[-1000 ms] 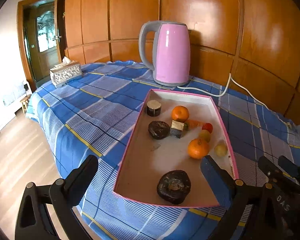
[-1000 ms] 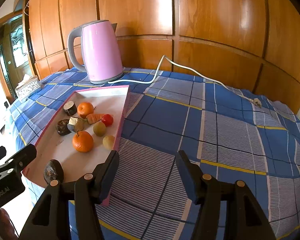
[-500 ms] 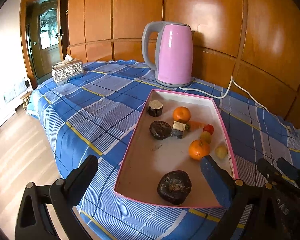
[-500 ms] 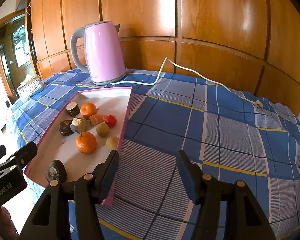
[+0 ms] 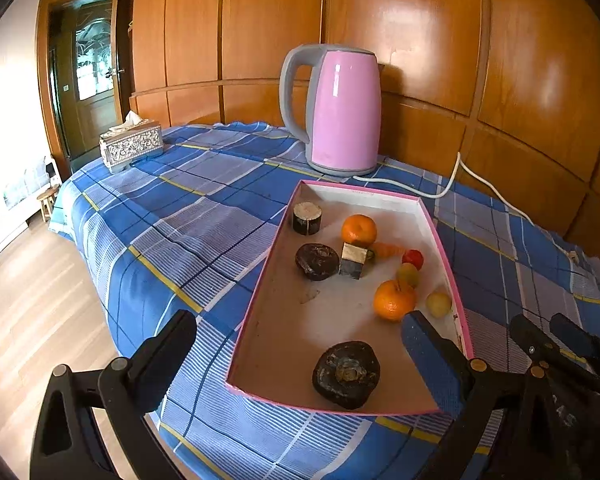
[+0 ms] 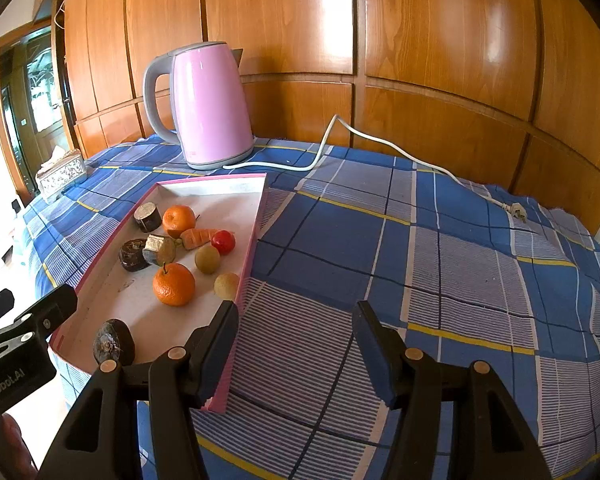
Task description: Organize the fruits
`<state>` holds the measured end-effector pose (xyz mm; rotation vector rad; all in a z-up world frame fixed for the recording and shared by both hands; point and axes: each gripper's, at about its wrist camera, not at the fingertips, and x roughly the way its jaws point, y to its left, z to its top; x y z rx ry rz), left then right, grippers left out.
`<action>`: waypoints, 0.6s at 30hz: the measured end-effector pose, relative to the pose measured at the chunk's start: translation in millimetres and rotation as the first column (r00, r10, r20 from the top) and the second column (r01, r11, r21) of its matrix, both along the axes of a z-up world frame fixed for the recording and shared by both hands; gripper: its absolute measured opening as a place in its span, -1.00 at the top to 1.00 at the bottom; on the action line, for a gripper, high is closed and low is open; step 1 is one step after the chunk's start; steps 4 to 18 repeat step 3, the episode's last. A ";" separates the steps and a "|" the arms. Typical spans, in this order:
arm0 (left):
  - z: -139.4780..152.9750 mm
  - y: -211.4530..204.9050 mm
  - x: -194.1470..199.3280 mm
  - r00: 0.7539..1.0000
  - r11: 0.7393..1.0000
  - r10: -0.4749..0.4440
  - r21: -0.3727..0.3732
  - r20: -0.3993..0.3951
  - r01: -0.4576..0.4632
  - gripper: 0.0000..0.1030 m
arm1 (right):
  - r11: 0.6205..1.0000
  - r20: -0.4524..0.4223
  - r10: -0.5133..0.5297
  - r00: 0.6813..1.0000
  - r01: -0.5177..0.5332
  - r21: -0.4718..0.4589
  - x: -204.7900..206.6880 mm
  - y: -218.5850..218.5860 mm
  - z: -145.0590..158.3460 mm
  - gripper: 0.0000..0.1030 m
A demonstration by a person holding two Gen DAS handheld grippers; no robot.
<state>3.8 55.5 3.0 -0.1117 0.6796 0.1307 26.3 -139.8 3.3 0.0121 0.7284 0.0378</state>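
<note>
Spreading wide, left gripper (image 5: 296, 354) jaws hold nothing; a dark fruit (image 5: 346, 374) lies between them in the pink tray (image 5: 256, 308). Right gripper (image 6: 296, 334) jaws also gape empty over tablecloth (image 6: 460, 264), tray beside its left finger. Only right view shows the plug (image 6: 516, 211). Kettle (image 5: 340, 108) beyond.
</note>
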 end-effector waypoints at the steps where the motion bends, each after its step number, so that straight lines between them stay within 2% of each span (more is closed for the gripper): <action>1: 0.1 0.0 -0.1 1.000 1.000 -0.001 -0.003 0.001 0.001 -0.99 | 1.000 0.000 0.000 1.000 0.000 0.001 -0.2 -0.3 -0.1 -0.17; 18: -0.2 0.2 0.9 1.000 1.000 -0.002 -0.006 -0.004 0.002 -0.99 | 1.000 -0.001 -0.002 1.000 0.002 0.001 -0.2 -0.5 -0.3 -0.17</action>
